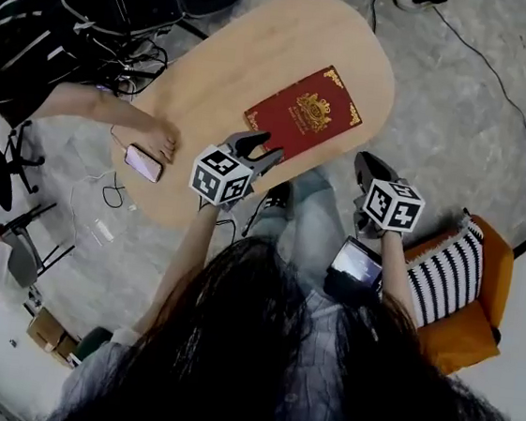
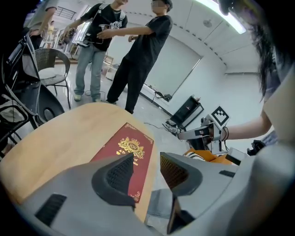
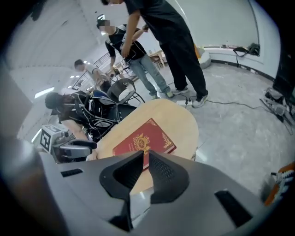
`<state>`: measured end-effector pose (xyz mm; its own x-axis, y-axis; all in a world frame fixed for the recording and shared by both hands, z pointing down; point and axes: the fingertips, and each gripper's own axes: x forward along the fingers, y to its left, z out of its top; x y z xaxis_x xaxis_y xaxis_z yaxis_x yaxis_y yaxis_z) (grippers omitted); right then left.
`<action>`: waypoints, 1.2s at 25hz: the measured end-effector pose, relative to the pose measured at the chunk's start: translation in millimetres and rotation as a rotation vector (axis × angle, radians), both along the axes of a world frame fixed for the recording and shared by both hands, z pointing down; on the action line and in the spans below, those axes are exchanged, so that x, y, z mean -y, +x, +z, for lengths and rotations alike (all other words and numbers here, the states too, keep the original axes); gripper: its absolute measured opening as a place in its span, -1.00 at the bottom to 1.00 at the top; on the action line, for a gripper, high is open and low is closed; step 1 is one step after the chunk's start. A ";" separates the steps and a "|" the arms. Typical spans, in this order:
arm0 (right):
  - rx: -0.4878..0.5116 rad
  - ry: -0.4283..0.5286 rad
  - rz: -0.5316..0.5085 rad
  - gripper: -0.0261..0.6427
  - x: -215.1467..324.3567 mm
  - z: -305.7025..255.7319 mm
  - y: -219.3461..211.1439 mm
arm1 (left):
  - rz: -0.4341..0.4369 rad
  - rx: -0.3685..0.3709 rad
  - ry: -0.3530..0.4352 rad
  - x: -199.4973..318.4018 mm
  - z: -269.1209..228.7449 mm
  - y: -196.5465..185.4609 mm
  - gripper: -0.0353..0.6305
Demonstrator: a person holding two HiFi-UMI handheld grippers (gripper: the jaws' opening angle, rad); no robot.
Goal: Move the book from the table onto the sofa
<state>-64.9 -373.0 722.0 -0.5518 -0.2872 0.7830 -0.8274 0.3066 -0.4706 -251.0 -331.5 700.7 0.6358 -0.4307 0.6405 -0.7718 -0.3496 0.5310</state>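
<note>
While one red book (image 1: 304,113) lies flat by the table's (image 1: 213,67) near edge, bare wood beyond it, two grippers hover, left gripper (image 1: 259,148) at the book's near corner, jaws narrowly apart and empty, right gripper (image 1: 370,165) past the table edge, jaws closed together, one orange sofa (image 1: 492,269) just beside.

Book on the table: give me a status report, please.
Left gripper open, empty, near book. Right gripper shut, empty. Red book flat on table, not gripped. Someone's hand and phone aside, not blocking.
</note>
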 end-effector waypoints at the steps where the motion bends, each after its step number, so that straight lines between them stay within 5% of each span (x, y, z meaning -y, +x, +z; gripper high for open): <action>1: 0.022 -0.022 0.017 -0.80 3.1 9.0 -1.7 | -0.006 0.005 -0.012 3.7 7.5 -3.9 -0.37; 9: 0.009 -0.035 -0.026 -0.77 23.8 76.7 0.5 | -0.069 0.051 -0.100 19.8 71.2 -47.4 -0.22; 15: 0.081 -0.065 0.021 -0.35 37.9 103.2 -2.4 | -0.072 0.119 -0.205 16.4 119.0 -76.8 0.02; 21: 0.112 -0.072 0.103 -0.16 57.4 122.0 -8.4 | -0.179 0.018 -0.281 18.7 147.3 -97.1 0.08; 30: 0.124 -0.144 0.170 -0.15 60.6 141.6 -28.8 | -0.063 -0.076 -0.354 18.4 170.8 -79.4 0.13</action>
